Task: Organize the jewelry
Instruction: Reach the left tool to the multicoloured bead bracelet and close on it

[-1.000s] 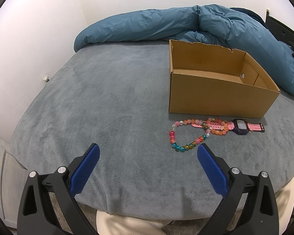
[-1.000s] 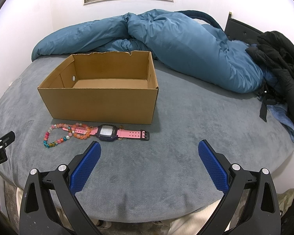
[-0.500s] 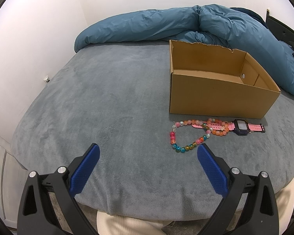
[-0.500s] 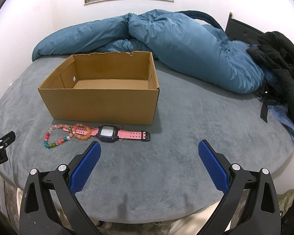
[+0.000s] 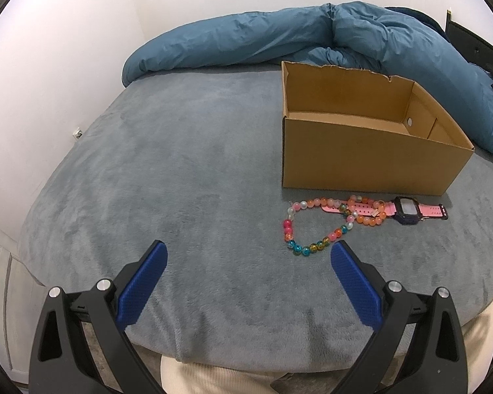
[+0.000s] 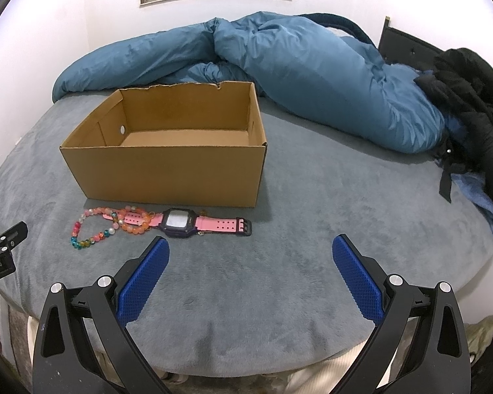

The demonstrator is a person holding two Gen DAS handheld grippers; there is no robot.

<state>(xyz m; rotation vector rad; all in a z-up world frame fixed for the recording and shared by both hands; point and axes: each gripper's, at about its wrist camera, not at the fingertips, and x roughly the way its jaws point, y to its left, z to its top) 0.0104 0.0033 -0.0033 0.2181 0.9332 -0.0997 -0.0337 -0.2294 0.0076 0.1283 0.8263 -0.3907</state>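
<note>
A string of multicoloured beads (image 5: 315, 226) (image 6: 92, 231) lies on the grey bed in front of an open cardboard box (image 5: 371, 161) (image 6: 167, 170). A pink-strapped watch (image 5: 407, 210) (image 6: 180, 221) with a dark case lies beside the beads, its strap overlapping an orange bead loop (image 6: 136, 221). My left gripper (image 5: 248, 251) is open near the bed's front edge, the beads just beyond its right finger. My right gripper (image 6: 249, 246) is open, with the watch just past its left finger. The box looks empty.
A rumpled blue duvet (image 5: 312, 36) (image 6: 295, 65) lies along the back of the bed. Black clothing (image 6: 470, 98) is piled at the right. The grey blanket (image 5: 180, 164) spreads wide left of the box. A person's cream-clad legs (image 5: 213, 374) show below the bed edge.
Both views have shifted very slightly; the beads, watch and box have not moved. Both grippers stay open.
</note>
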